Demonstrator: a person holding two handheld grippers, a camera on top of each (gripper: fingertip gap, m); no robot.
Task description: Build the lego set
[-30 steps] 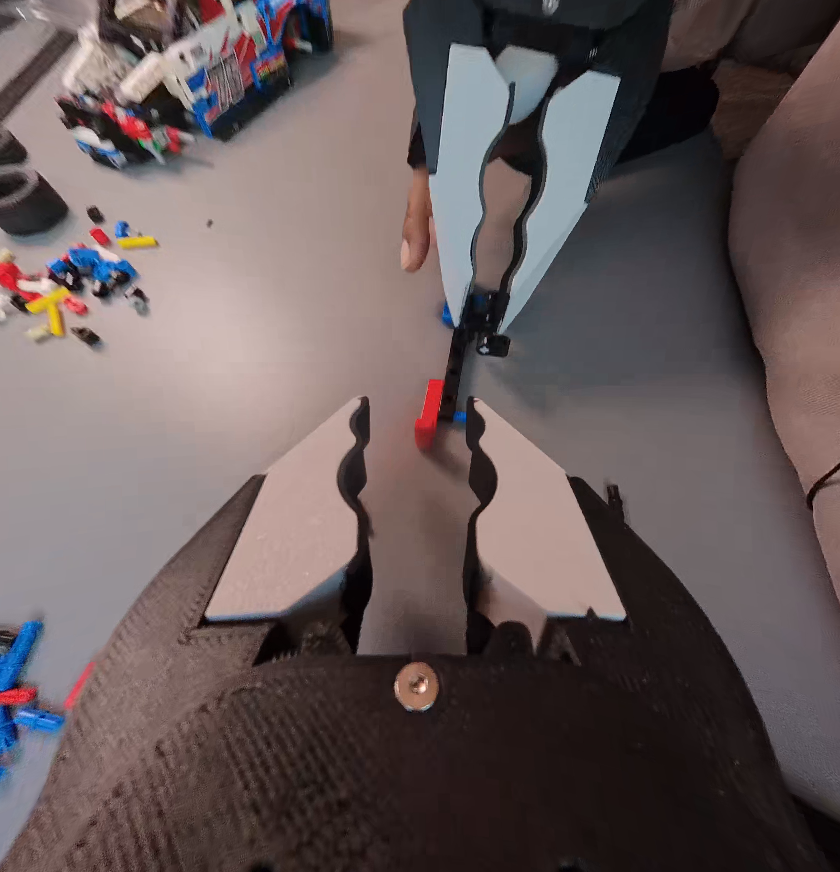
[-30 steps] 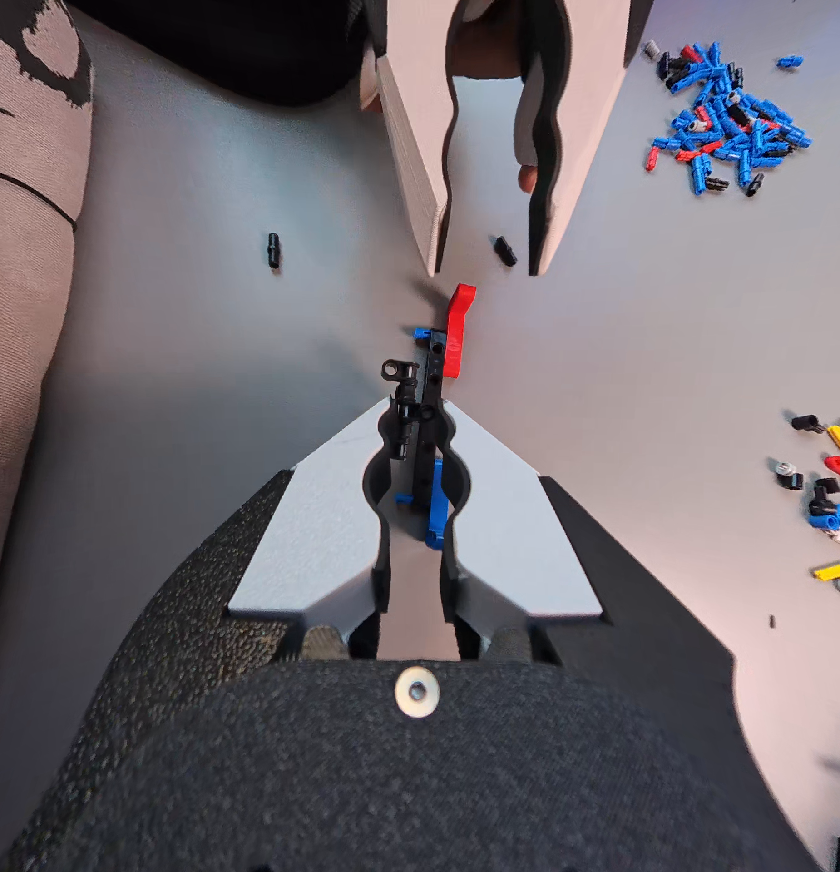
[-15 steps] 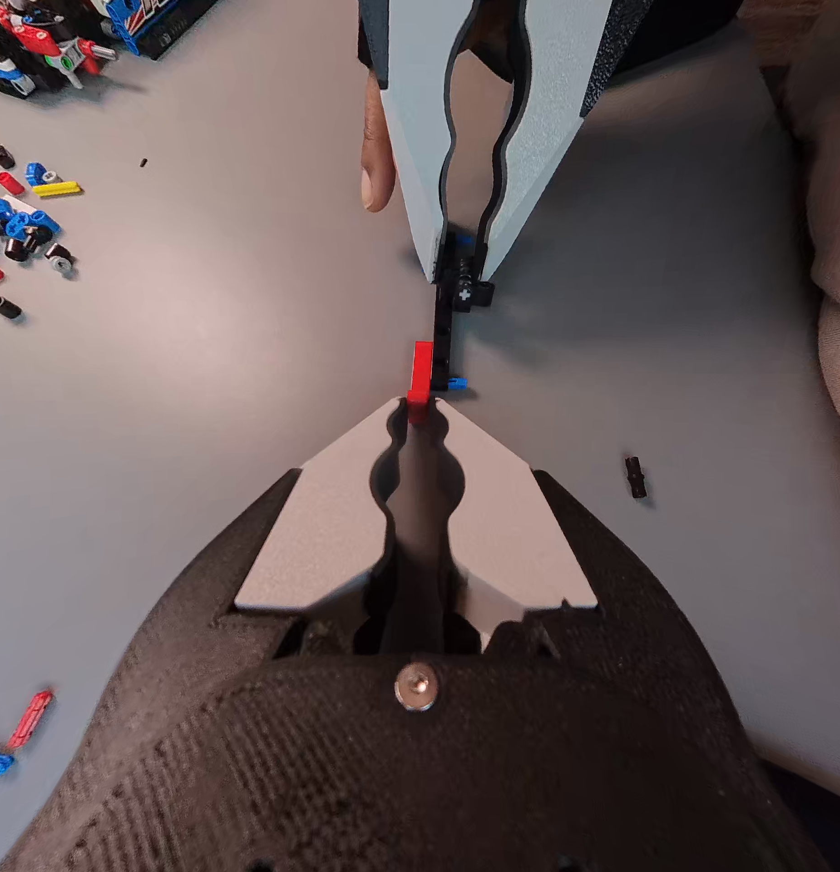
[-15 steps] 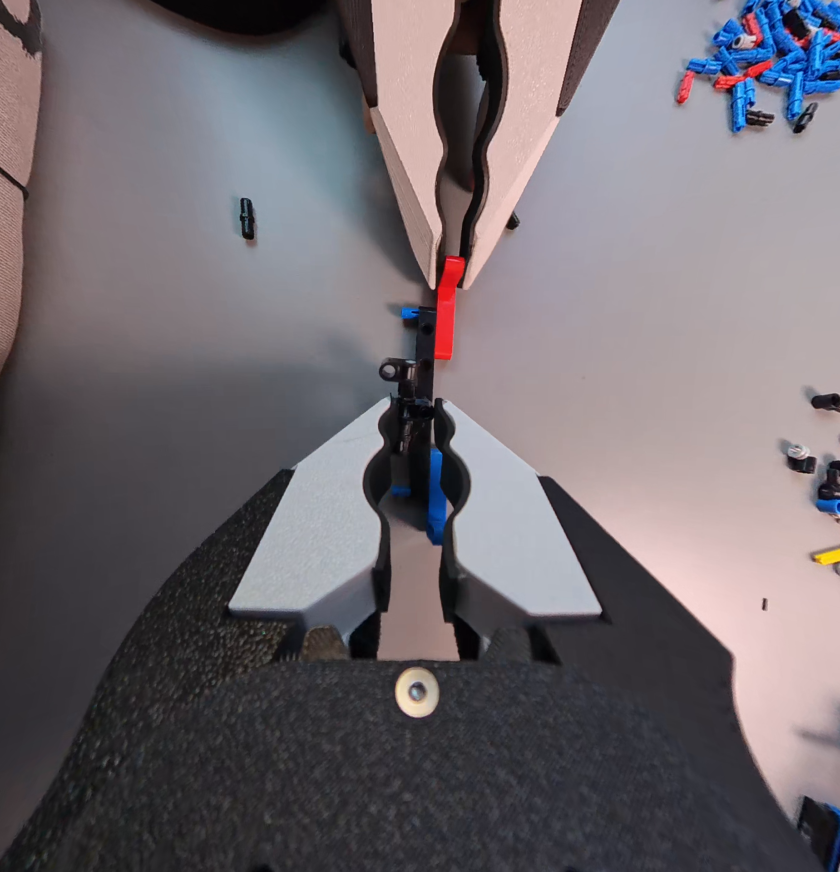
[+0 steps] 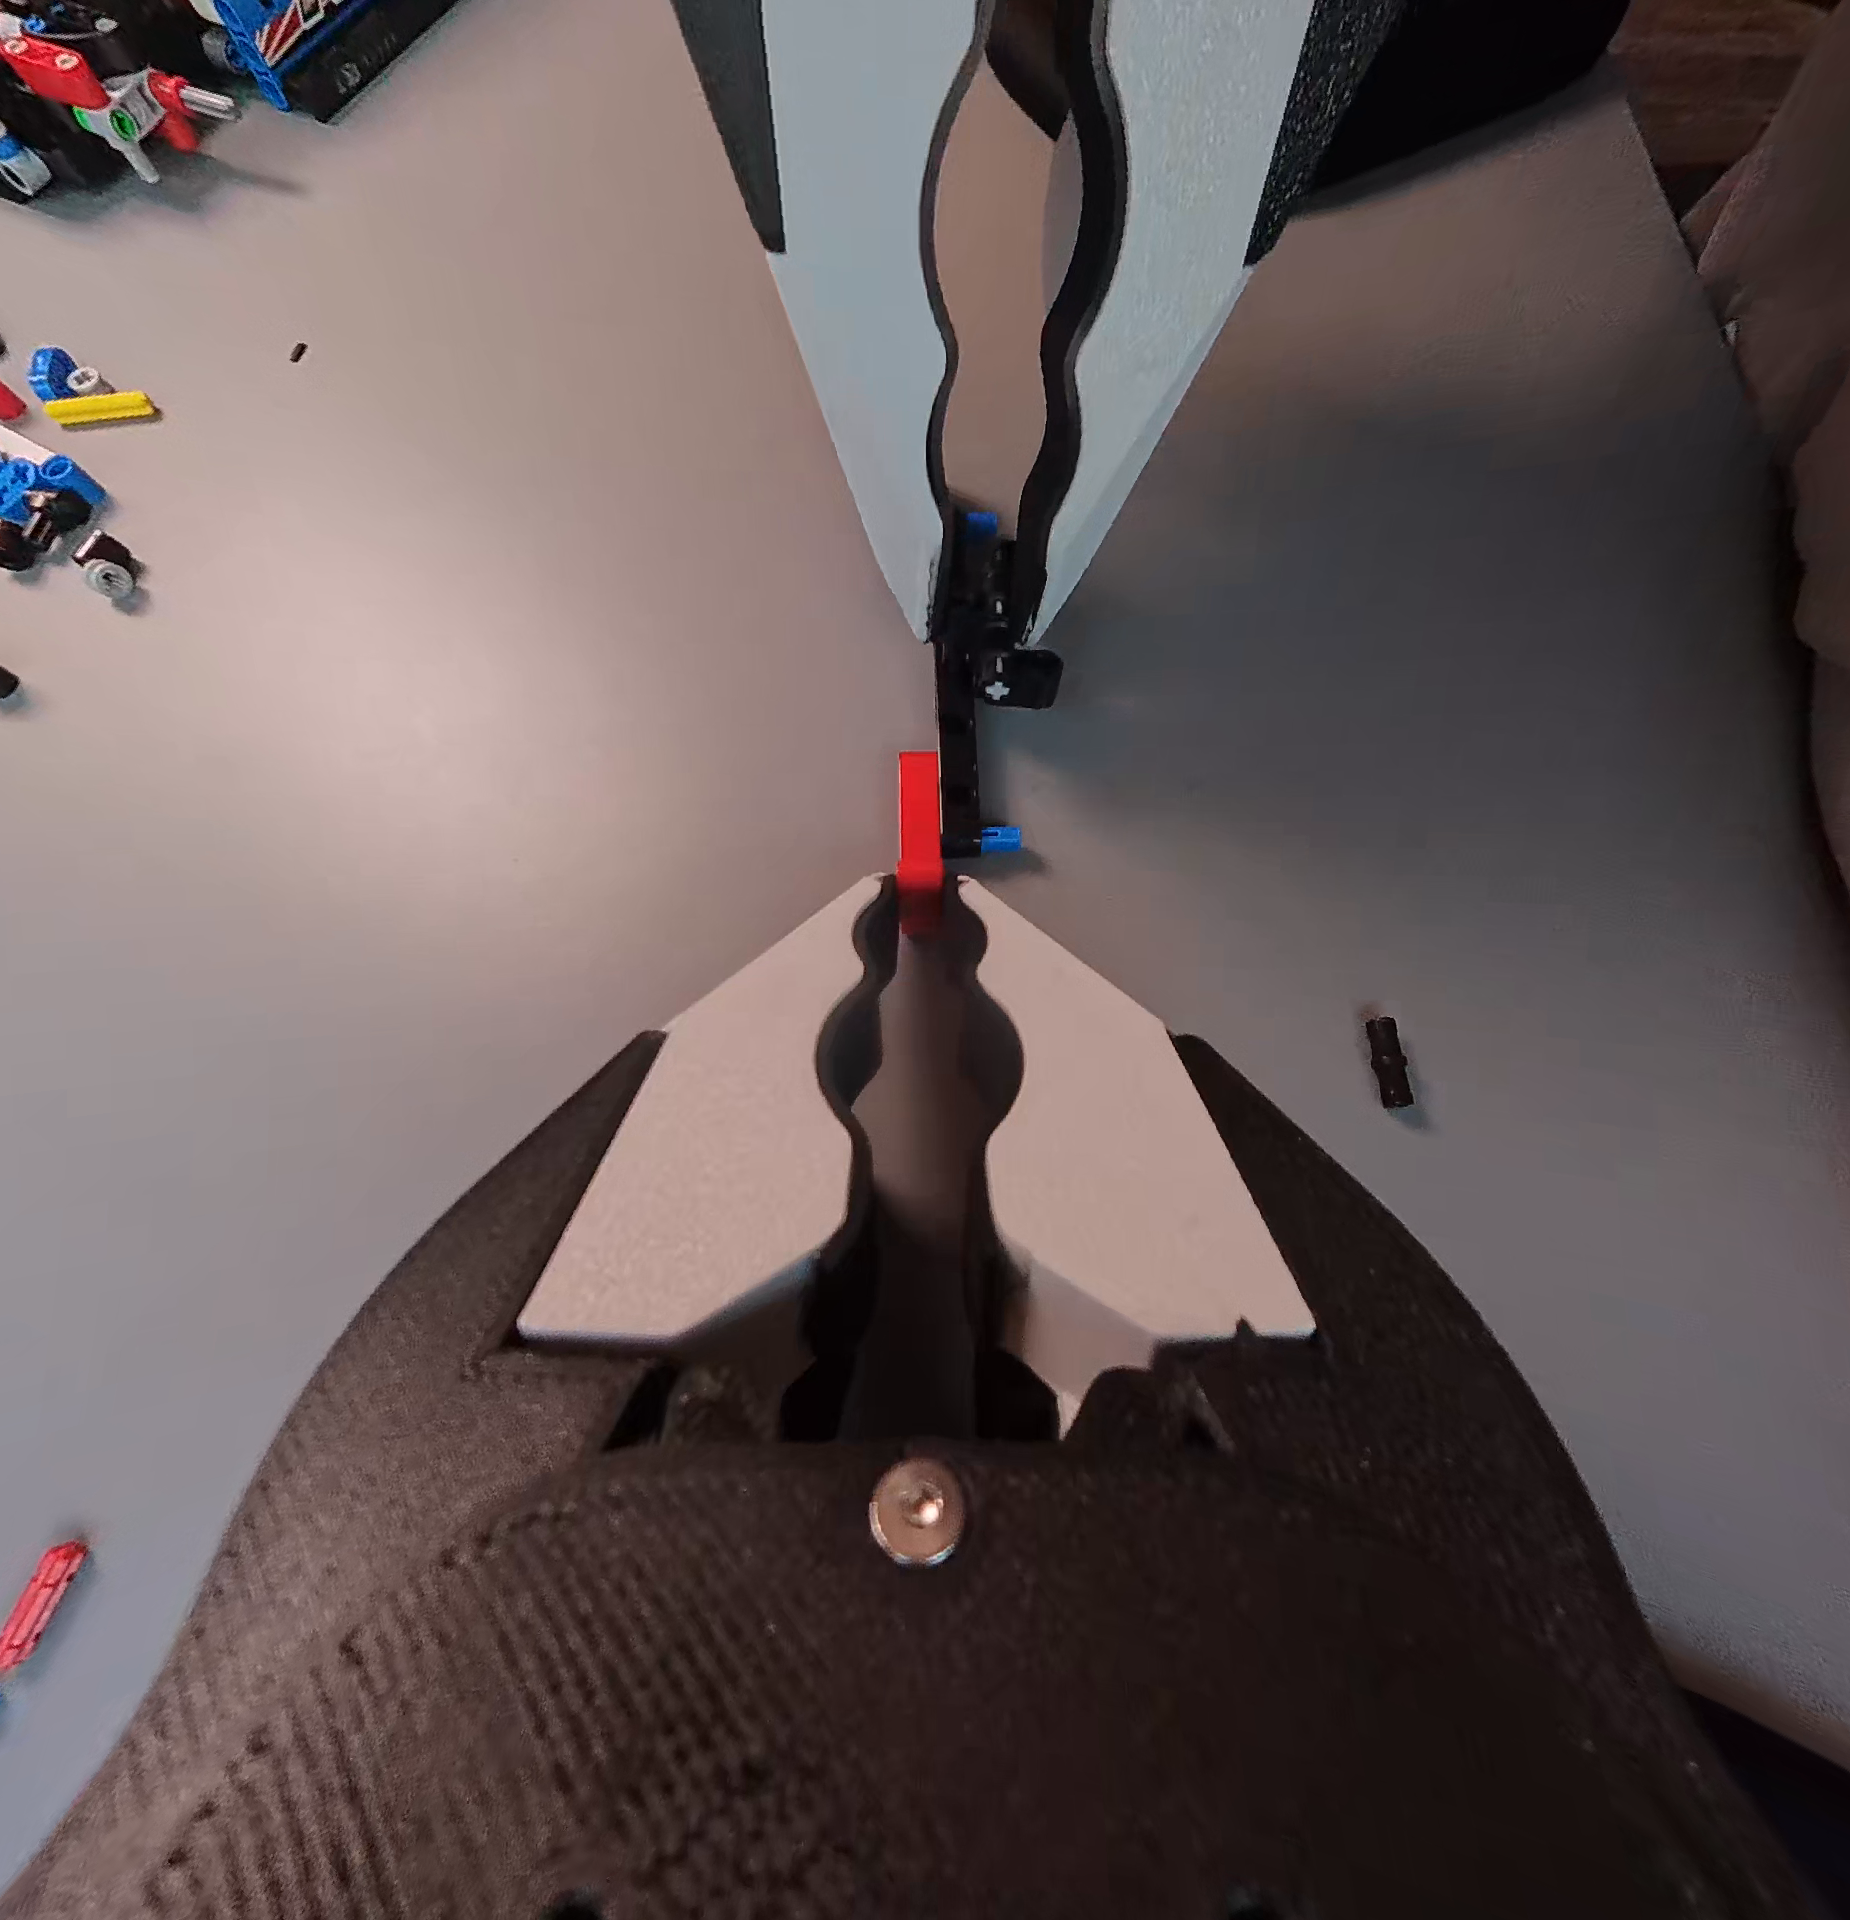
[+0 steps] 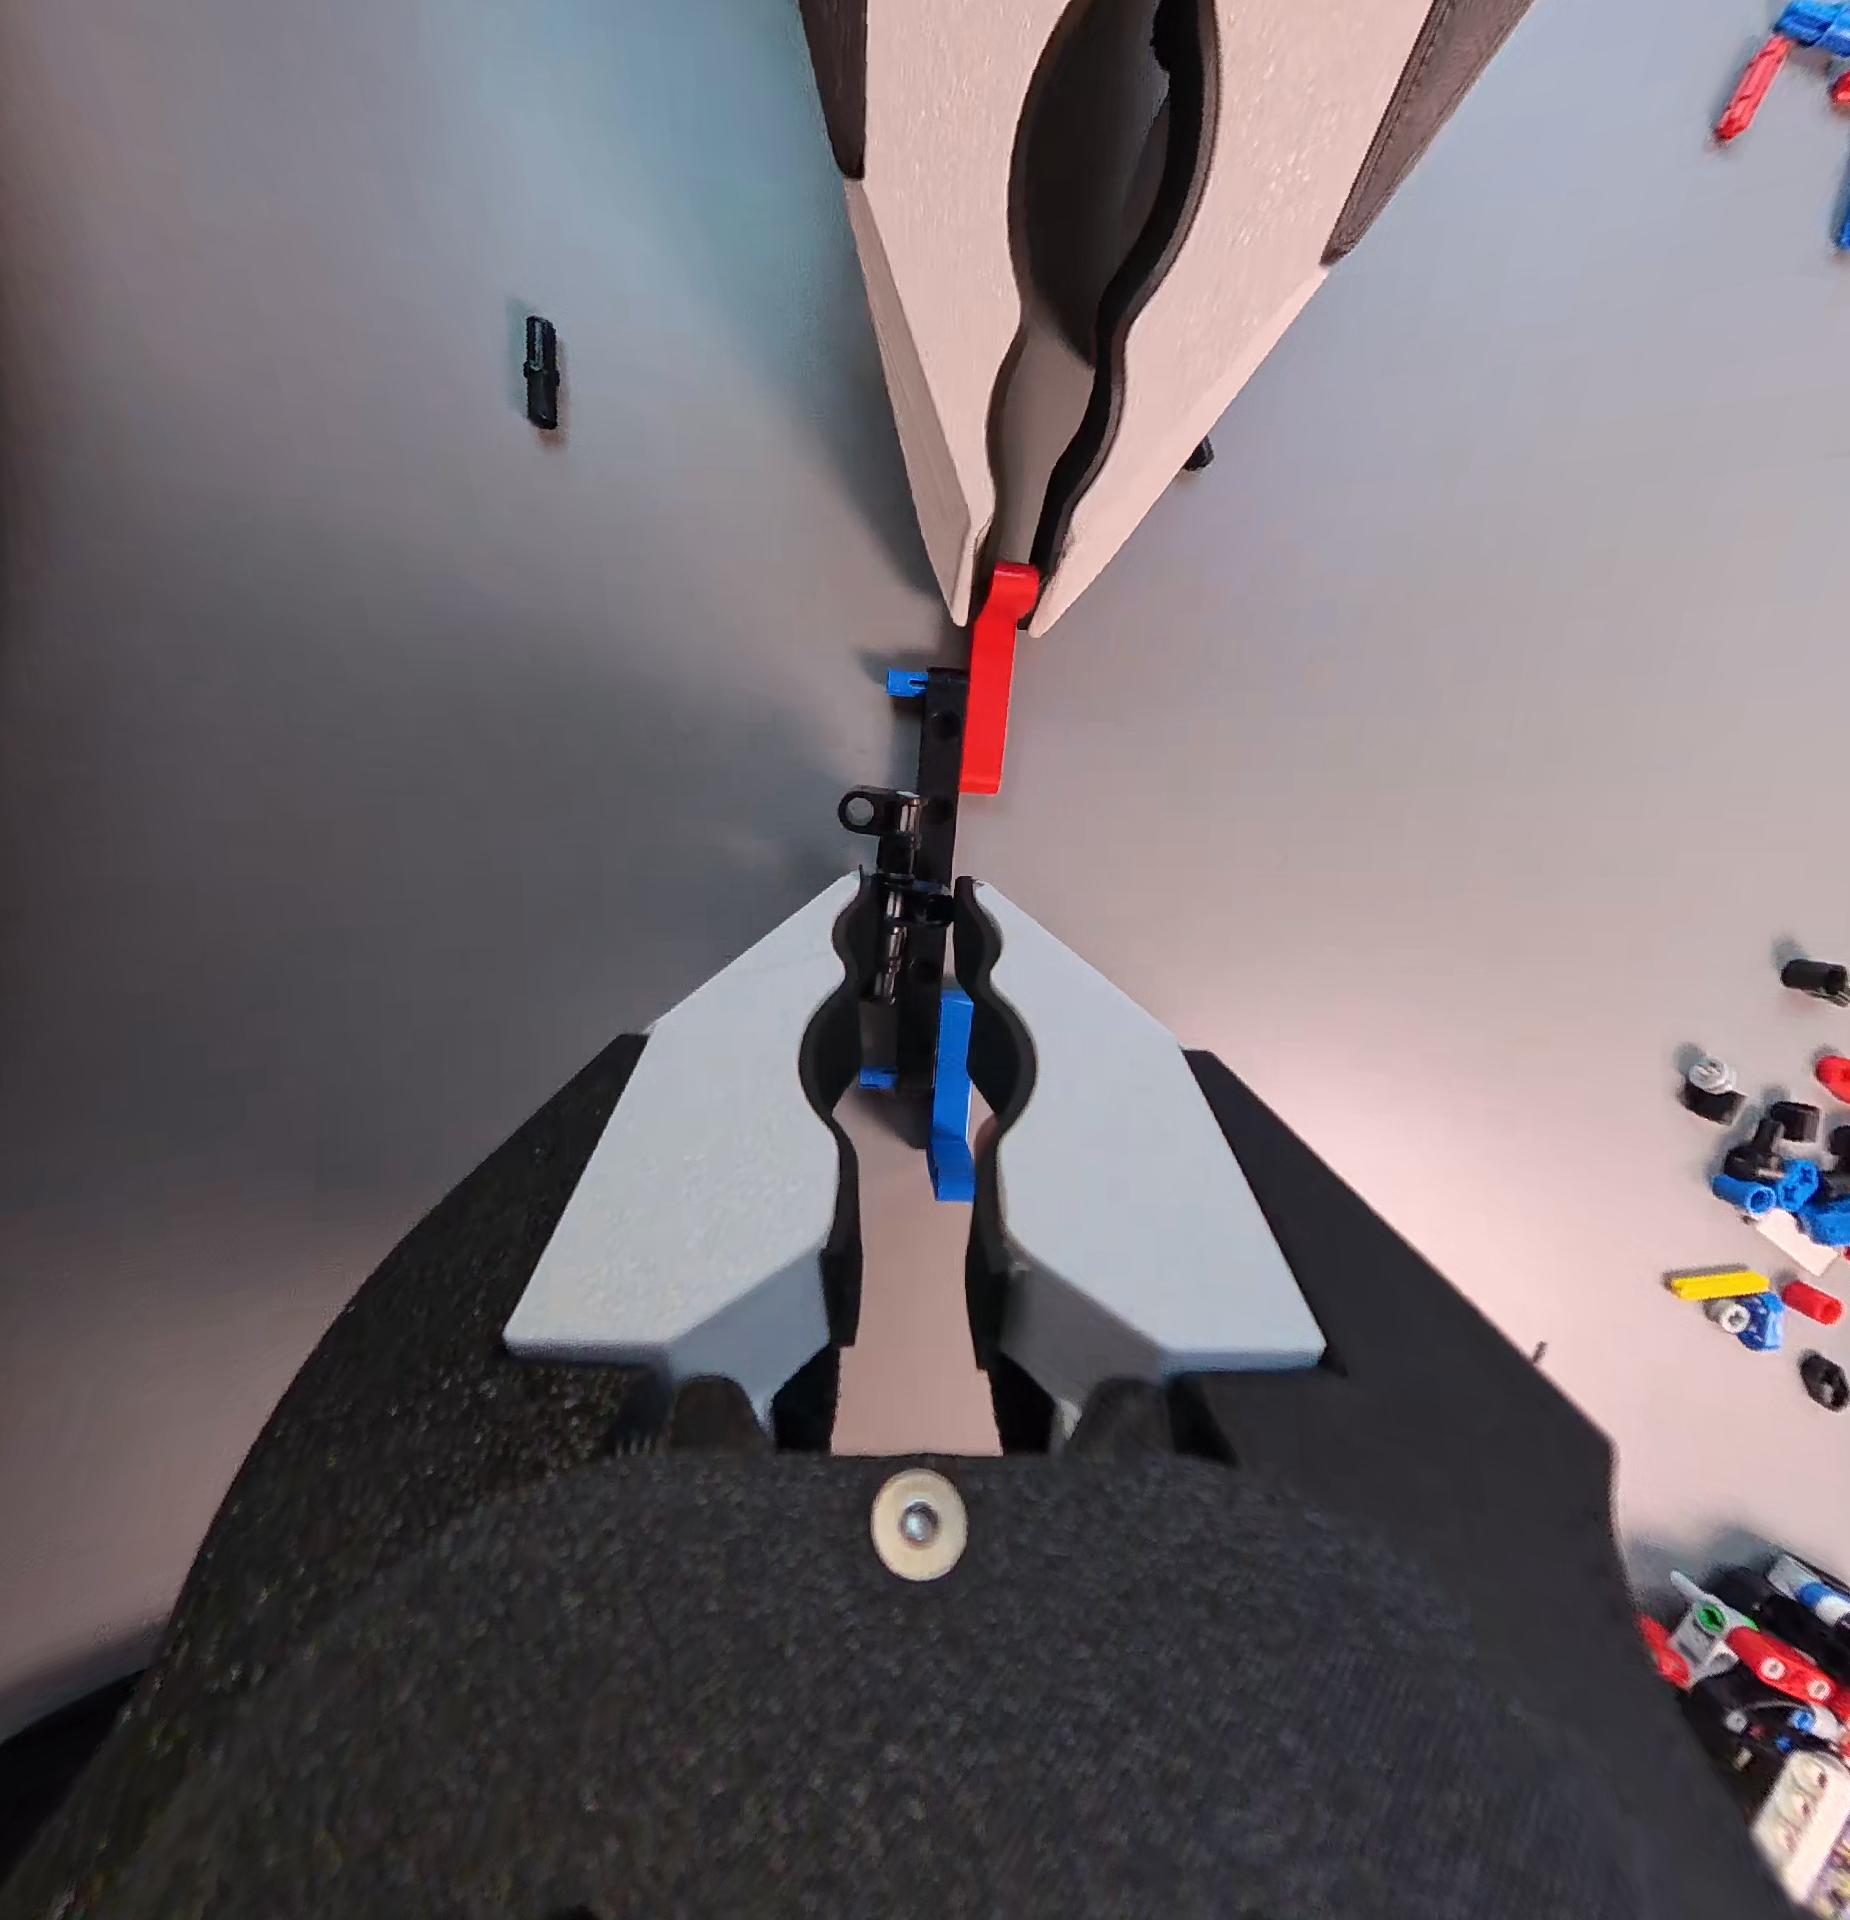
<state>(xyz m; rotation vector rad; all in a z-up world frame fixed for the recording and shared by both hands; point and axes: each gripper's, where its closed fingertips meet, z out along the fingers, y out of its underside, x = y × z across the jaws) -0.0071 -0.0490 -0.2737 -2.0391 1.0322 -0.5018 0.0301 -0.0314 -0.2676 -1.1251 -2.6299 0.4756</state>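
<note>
A small assembly hangs between both grippers above the grey table: a black beam (image 5: 960, 764) with a red piece (image 5: 918, 831) at one end, a blue pin (image 5: 1001, 834) and a black connector (image 5: 1023, 677). My left gripper (image 5: 921, 885) is shut on the tip of the red piece. In the right wrist view my right gripper (image 6: 908, 883) is shut on the black beam (image 6: 936, 769), with a blue piece (image 6: 952, 1091) between its fingers. The red piece (image 6: 988, 691) runs into the left gripper's tips (image 6: 1002, 613) opposite.
Loose red, blue, black and yellow parts lie at the left (image 5: 38, 488) and right (image 6: 1794, 1164). A black pin (image 5: 1389, 1060) lies alone on the table. A partly built model (image 5: 121, 83) stands at the far left. A beige cushion (image 5: 1825, 520) borders the table. Spacing between my two grippers at the tips: around 5 cm. The left tips stand about 8 cm off the black pin (image 5: 1389, 1060). It is also in sight in the right wrist view (image 6: 542, 361).
My left gripper came forward from open and closed on the red piece's tip. My right gripper kept its hold on the black beam and the two moved closer together.
</note>
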